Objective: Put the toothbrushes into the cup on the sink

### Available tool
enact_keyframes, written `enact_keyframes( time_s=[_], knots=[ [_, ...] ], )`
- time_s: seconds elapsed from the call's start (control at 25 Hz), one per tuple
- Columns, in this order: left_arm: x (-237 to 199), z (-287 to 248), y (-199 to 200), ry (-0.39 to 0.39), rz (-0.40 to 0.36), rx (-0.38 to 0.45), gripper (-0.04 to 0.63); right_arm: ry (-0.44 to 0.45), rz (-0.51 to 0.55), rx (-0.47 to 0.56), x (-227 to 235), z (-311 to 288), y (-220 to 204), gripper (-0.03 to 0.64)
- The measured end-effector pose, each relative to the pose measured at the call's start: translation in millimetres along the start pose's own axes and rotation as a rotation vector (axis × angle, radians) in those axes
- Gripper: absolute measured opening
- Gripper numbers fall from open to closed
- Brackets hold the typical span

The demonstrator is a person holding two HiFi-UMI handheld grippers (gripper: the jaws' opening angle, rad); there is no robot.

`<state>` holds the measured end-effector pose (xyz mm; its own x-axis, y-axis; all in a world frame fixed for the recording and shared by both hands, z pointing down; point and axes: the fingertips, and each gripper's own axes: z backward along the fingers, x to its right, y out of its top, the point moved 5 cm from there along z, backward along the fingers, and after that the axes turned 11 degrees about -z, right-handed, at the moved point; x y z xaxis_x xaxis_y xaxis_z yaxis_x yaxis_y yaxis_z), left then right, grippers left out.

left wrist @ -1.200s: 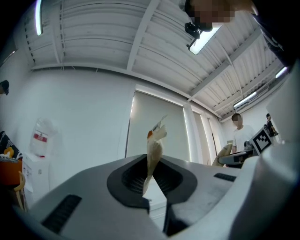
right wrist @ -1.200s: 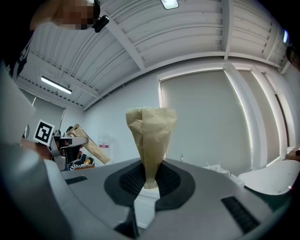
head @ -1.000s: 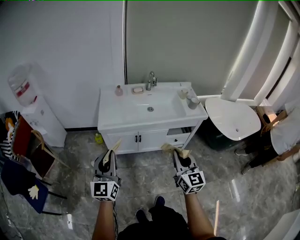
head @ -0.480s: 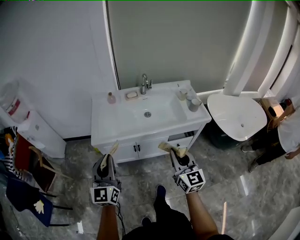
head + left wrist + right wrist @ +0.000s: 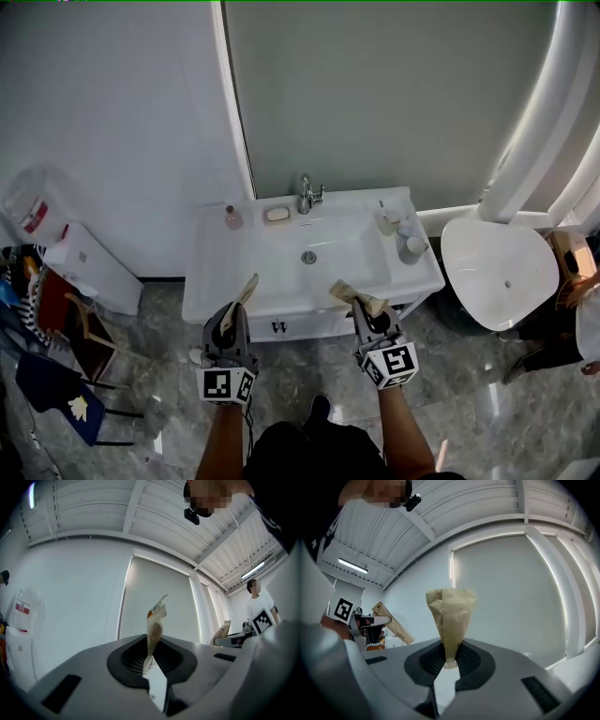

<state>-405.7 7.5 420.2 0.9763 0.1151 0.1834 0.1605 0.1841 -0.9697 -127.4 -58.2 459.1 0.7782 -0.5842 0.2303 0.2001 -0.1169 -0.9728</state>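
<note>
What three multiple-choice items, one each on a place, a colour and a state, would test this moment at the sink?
1. Where on the sink does the cup stand?
A. at the counter's right end
B. at the counter's left end
C. inside the basin

2. What colour is the paper-wrapped toothbrush in the right gripper?
A. blue
B. tan
C. black

3. How do the fingers of the left gripper stand?
A. wide apart and empty
B. shut on the cup
C. shut on a wrapped toothbrush

Key:
1 A: in the head view the cup sits right of the basin.
2 B: in the right gripper view tan paper rises from between the fingers.
3 C: in the left gripper view the fingers pinch the wrapped toothbrush at its base.
</note>
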Motion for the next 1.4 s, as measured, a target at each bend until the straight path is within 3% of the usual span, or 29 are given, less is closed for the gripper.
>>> enact_keyframes(
  time_s=[0.48,0.72,1.0,1.4],
  knots=[
    [-1,-96,-24,-0.061,0.030,-0.002,0.046,-0.070,-0.030,0.011,55,-52,6,0.055],
    [30,-146,-33,-0.130,0.042,0.001,0.046,-0.124,0.003,0.006,101,-55,15,0.055],
    [115,-209,-41,-0.154,0.054,-0.022,0.046,-0.152,0.007,-0.015,209,-36,23,0.055],
    [304,-304,-20,-0.120,0.058,-0.009,0.046,-0.034,0.031,-0.063,390,-7,71,0.055]
  ],
)
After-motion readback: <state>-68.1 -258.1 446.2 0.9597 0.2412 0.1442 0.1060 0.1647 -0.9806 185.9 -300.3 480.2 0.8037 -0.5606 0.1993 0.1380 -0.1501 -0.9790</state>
